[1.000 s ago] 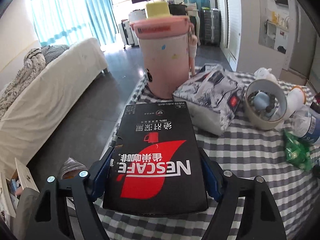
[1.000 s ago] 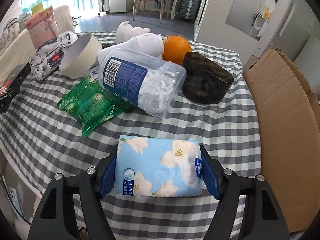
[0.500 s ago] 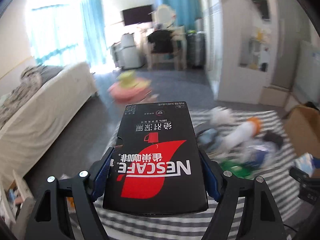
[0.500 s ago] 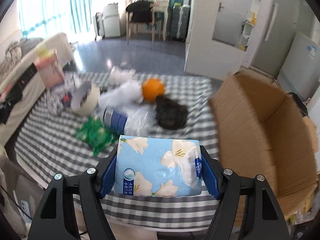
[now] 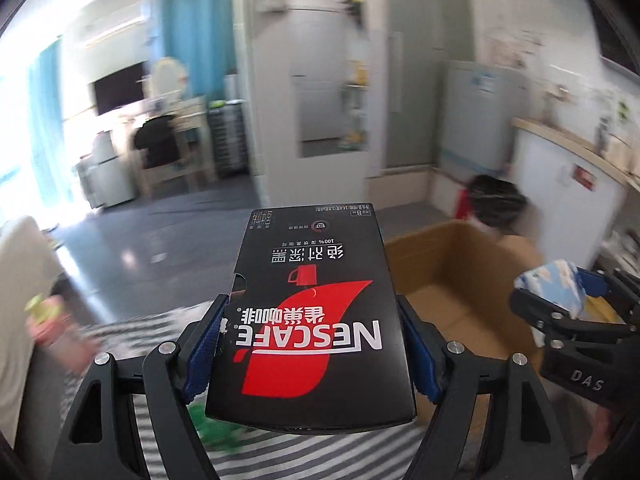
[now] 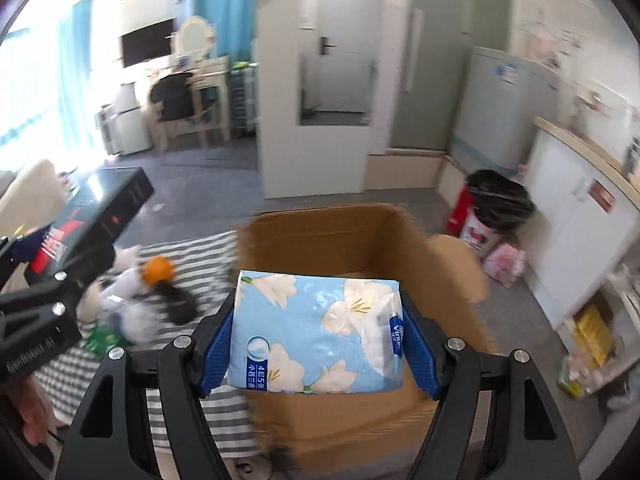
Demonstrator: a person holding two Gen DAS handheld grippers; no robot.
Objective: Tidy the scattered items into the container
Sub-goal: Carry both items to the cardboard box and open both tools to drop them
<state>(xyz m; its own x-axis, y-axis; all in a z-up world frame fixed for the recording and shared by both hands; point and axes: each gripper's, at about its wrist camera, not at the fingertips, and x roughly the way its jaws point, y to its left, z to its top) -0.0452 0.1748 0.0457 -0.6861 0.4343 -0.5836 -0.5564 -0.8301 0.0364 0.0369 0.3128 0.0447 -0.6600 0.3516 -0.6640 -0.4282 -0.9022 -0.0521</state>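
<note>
Coffee box (image 5: 316, 320) lengthwise toward carton (image 5: 452, 276)

Daylight floods in through the curtained window (image 5: 24, 128) at far left, blown out to white glare there. The room beyond is smeared by motion blur in both views, while the near gripped things stay sharp. Fisheye bending curves the walls, and dark vignette fills the corners.

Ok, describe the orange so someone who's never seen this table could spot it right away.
Start at the cardboard box and look left to the checked tablecloth. In the blurred pile there, the orange sits beside a dark container: the only round, bright orange thing.
</note>
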